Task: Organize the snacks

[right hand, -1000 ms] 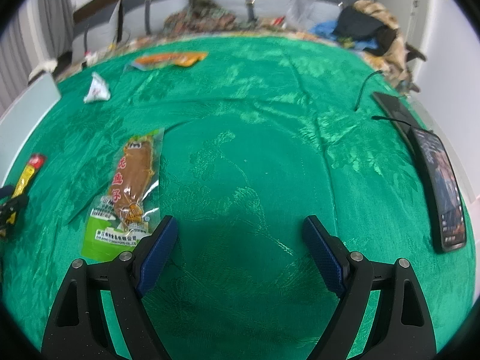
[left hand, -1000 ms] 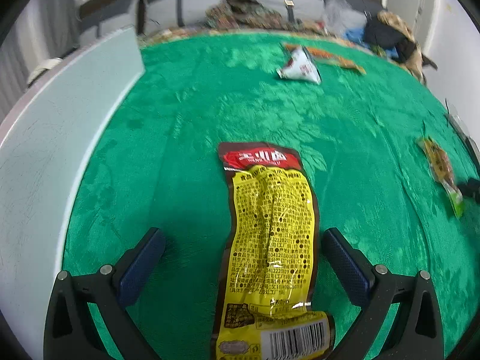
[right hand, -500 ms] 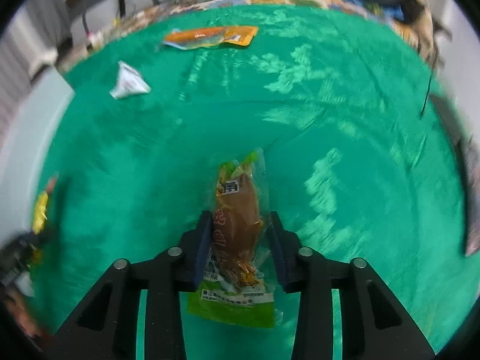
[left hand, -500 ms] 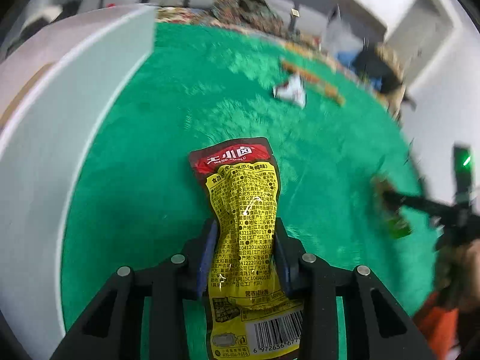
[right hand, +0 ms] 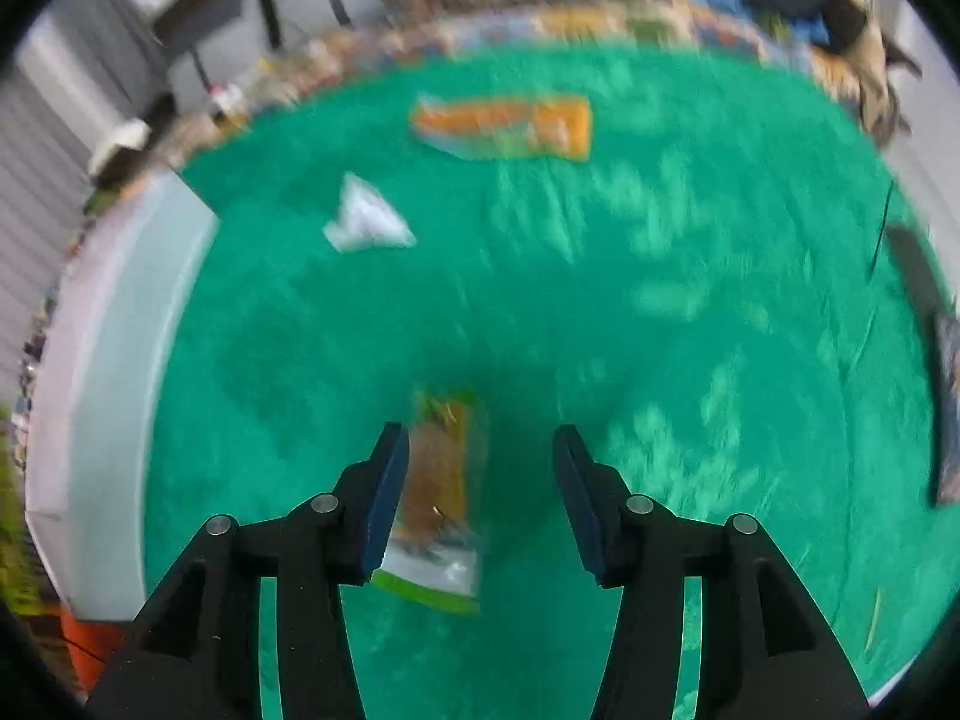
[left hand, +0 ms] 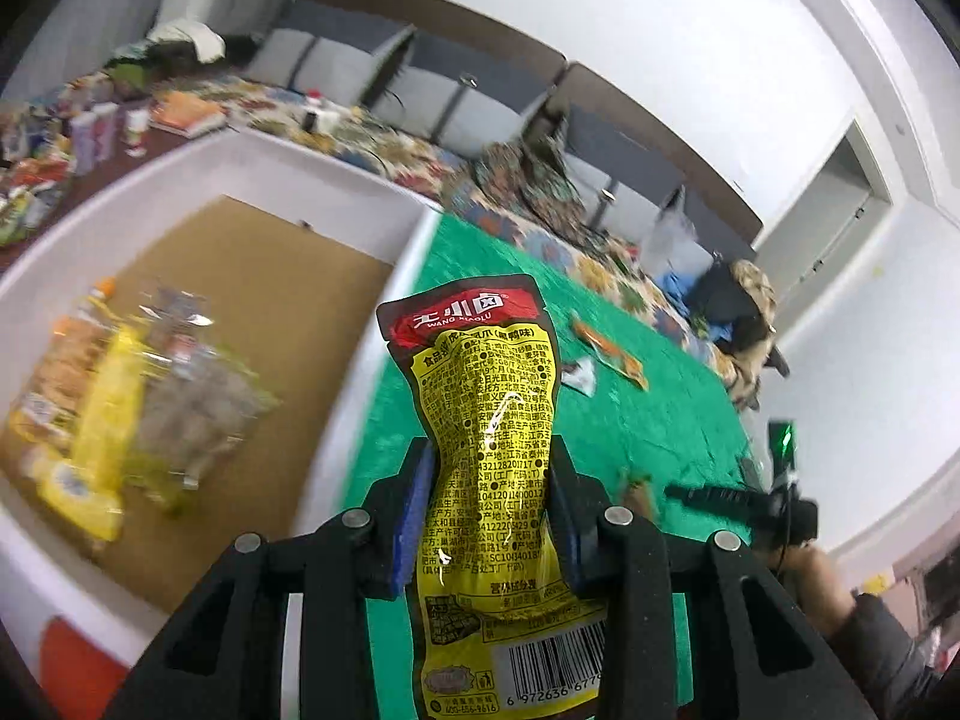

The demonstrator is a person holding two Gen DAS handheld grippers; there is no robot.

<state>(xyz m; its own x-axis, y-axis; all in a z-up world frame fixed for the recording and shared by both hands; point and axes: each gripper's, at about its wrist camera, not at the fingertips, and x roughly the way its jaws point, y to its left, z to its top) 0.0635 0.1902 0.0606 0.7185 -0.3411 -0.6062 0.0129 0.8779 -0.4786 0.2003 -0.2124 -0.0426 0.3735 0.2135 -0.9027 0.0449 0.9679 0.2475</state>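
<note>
**Two packets off the cloth**

Green cloth (right hand: pixel 600 300) covers my bench. My left tool (left hand: pixel 489 510) clamps a yellow snack packet (left hand: pixel 492 480) beside the white box (left hand: pixel 360 192). My right tool (right hand: pixel 480 498) has just been opening; its brown snack packet (right hand: pixel 438 492) touches only the left pad.

Left gripper (left hand: pixel 491 513) and right gripper (right hand: pixel 481 498): matte black angular plastic arms, round silver screws (right hand: pixel 324 502), blue textured pads (right hand: pixel 384 501). Grey sleeve (left hand: pixel 888 645) at the person's wrist.

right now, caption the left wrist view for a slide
Left gripper holds a yellow snack pack beside the white box of snacks.
</note>
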